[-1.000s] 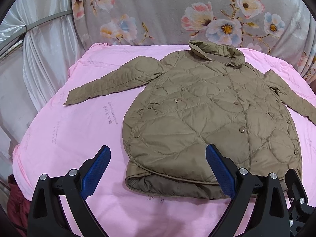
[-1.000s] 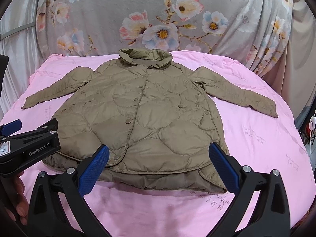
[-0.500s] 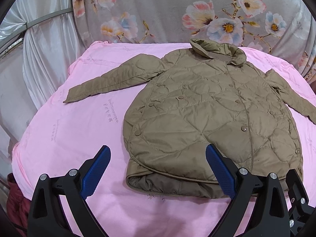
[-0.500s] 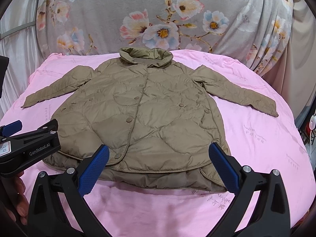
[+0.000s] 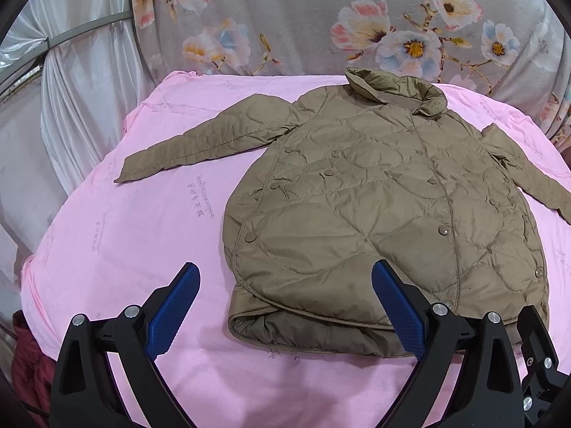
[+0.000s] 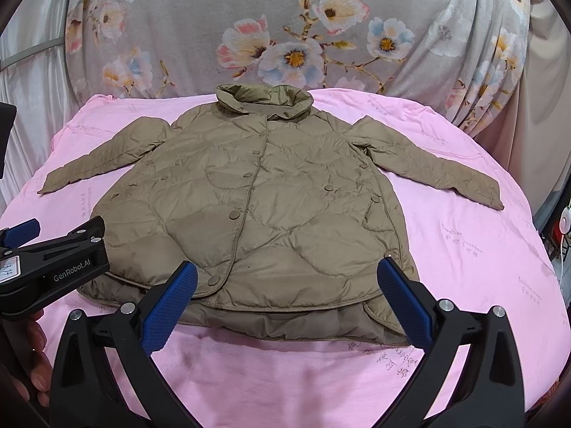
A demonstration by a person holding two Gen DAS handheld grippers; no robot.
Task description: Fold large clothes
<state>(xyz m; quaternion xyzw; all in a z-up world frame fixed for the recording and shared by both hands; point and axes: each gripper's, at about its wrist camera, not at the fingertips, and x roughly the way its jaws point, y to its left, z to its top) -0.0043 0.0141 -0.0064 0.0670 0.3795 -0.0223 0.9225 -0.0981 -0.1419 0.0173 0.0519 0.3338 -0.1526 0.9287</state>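
A grey floral-print cloth (image 6: 292,28) hangs as the backdrop behind a table draped in a pink sheet (image 5: 117,249), with pale satin curtains (image 5: 82,82) at the far left. At the left edge of the right wrist view, a person's fingers (image 6: 35,353) grip the black handle of the left gripper (image 5: 283,306), whose blue-padded fingers are spread wide, holding nothing, poised above the near hem. The olive-brown quilted snap-button jacket (image 6: 257,214) lies flat and face up in the middle of the sheet, collar toward the backdrop, both sleeves stretched out sideways, hem nearest the cameras. The right gripper (image 6: 287,303) hovers over the hem's middle, its blue pads likewise wide apart and empty. A white cable (image 6: 562,228) shows past the table's right edge.
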